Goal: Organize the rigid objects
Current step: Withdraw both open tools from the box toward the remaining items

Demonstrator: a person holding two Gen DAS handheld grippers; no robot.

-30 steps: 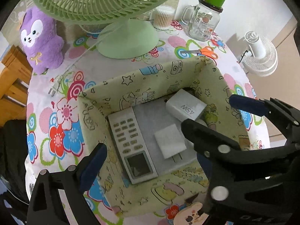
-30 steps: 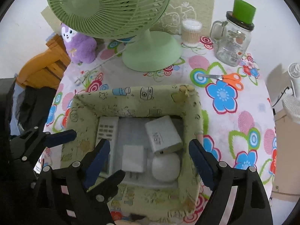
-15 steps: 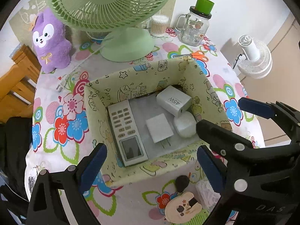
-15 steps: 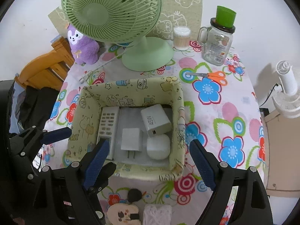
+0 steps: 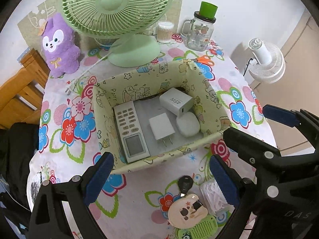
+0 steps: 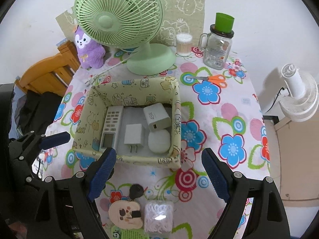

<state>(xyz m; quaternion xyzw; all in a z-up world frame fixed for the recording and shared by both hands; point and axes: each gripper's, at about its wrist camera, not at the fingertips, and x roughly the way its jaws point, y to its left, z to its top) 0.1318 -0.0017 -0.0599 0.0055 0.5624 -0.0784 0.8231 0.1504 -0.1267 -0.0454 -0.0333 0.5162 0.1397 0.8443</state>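
Right wrist | pale-yellow cartoon-print fabric box [image 6: 93, 117] holds remote [image 6: 111, 125], chargers | both tools wide open, empty

Left gripper [image 5: 159, 173]: angled steeply downward, blue-padded fingers [image 5: 98, 177] spread wide apart, nothing between them, nothing touched. Right gripper [image 6: 157, 175]: likewise tilted steeply down, padded fingers [image 6: 213, 176] spread wide, gripping nothing. Side by side, close together, right one's black frame crossing the left view's right edge, left one's frame showing at the right view's left edge.
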